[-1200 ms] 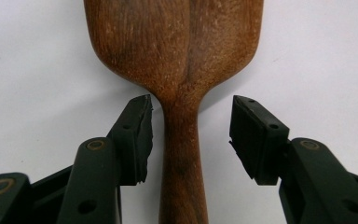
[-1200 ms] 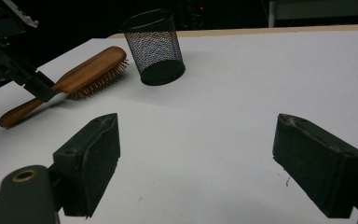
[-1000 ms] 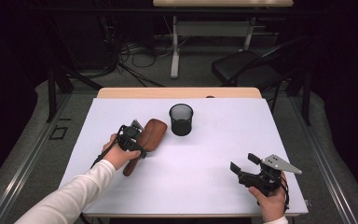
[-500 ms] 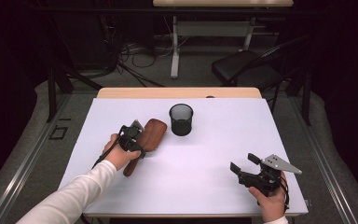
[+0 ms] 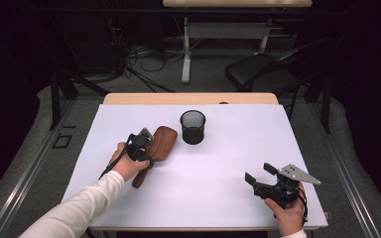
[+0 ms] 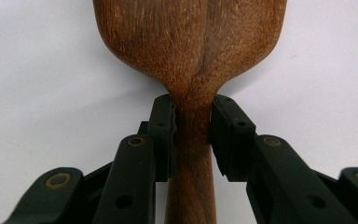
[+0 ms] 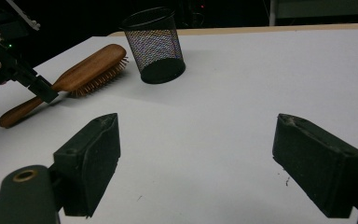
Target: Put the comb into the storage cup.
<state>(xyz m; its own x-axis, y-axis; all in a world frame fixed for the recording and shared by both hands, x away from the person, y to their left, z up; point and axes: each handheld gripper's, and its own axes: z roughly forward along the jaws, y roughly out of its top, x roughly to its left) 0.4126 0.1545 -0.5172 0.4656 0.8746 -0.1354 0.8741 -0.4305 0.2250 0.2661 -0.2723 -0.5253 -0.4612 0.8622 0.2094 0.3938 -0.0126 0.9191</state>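
The left gripper (image 6: 192, 122) had just been closing, and its 2 jaws now pinched the neck of the wooden hairbrush (image 6: 191, 51), whose paddle head lay straight ahead of the pads, bristles down on the white table (image 5: 228, 163) beside the mesh cup (image 5: 193, 127). The brush looked stiff, light and smooth, so the narrow neck seemed the best hold, though the polished wood could twist or slip there. The right gripper (image 7: 205, 163) rested well off to the side, jaws wide apart and empty.
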